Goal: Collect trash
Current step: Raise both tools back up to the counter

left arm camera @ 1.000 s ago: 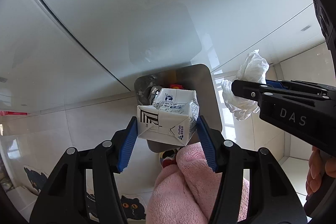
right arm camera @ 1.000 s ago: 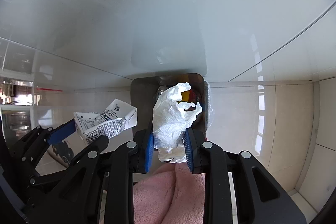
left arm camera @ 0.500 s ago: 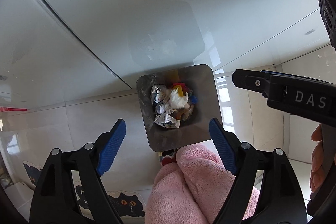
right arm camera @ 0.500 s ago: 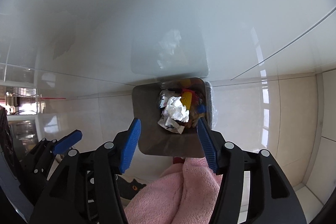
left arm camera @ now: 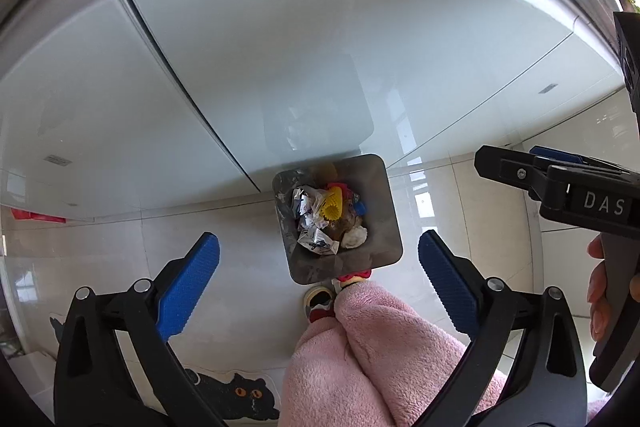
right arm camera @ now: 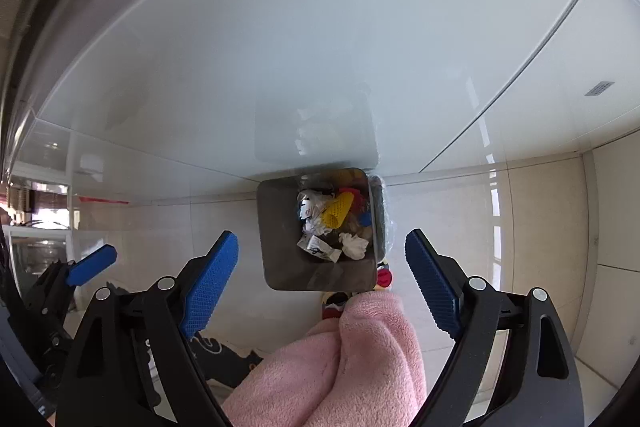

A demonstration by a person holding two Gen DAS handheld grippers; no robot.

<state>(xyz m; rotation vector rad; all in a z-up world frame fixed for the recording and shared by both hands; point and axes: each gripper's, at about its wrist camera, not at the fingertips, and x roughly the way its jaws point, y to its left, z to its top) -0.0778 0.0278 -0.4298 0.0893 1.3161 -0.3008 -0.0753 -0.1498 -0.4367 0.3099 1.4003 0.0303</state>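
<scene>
Nearest the lens, pink fleece (left arm camera: 384, 359) fills the bottom centre of both views. The left gripper (left arm camera: 320, 279) has its blue pads spread wide with nothing between them; the right gripper (right arm camera: 322, 271) is spread the same way and also empty. Beyond and below the fingertips, the metal bin (left arm camera: 384, 203) stands on the tiled floor (left arm camera: 100, 259) against a glossy white cabinet (left arm camera: 260, 47). The milk carton (left arm camera: 318, 242) and crumpled tissue (left arm camera: 354, 237) lie inside it among other rubbish, well apart from both claws.

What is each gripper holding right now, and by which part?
Nothing. The left gripper and right gripper are both open and empty above the square grey metal trash bin; the crumpled white carton lies inside it.
</scene>
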